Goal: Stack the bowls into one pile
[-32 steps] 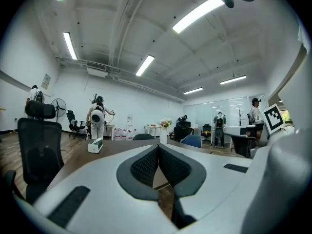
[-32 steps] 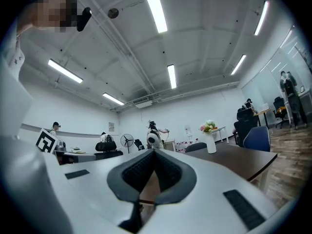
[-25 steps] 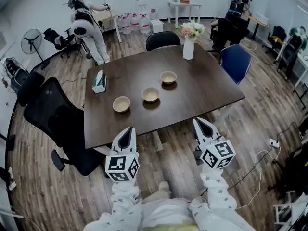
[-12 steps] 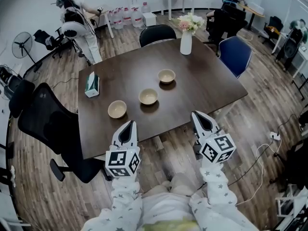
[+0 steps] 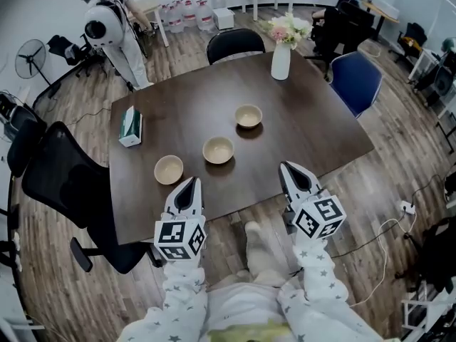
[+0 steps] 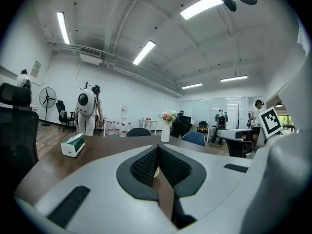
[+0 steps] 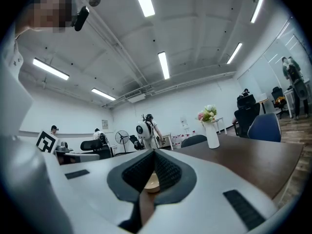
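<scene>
While three bowls (image 5: 218,149) sit apart, vase (image 5: 281,61) holding flowers (image 5: 288,29)

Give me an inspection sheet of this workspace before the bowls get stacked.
Surface: dark wooden table.
Job's things: near bowl, middle bowl, far bowl, upright, apart, diagonal row; none stacked.
Clutter: tissue box by the left edge; vase of flowers at the far edge.
Grippers: left gripper and right gripper shut, empty, at the near edge.
Cables: white cable on the floor, right.
Surroundings: black chair, blue chair, a person, fan.
</scene>
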### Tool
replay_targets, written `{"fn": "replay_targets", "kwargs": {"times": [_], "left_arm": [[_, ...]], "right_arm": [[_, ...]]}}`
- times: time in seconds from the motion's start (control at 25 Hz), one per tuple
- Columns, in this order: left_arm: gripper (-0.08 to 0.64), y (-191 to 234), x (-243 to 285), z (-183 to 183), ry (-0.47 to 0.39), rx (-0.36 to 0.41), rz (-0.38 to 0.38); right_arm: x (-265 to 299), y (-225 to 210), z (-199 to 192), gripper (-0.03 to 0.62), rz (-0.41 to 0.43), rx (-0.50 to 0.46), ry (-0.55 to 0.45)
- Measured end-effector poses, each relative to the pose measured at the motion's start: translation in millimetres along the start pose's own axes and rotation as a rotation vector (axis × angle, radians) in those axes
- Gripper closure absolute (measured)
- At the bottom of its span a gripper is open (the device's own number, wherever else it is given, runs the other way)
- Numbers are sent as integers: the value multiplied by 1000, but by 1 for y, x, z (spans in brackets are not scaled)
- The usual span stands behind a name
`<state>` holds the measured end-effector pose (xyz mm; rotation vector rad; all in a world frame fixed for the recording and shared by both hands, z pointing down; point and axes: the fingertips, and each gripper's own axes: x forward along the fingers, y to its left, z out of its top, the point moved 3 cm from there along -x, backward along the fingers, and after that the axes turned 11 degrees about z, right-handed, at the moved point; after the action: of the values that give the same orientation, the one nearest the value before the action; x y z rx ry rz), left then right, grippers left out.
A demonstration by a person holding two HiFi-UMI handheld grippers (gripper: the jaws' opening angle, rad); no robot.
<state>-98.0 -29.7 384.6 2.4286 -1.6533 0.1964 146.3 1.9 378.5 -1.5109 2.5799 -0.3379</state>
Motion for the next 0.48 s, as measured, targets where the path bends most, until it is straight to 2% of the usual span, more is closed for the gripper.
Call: {"fn": "replay_targets", "kwargs": {"times": [0.48], "left_arm": [[534,-2,101,0,70,-43,67]], "right_arm": [[84,-86,-3,571,69,52,80]]}}
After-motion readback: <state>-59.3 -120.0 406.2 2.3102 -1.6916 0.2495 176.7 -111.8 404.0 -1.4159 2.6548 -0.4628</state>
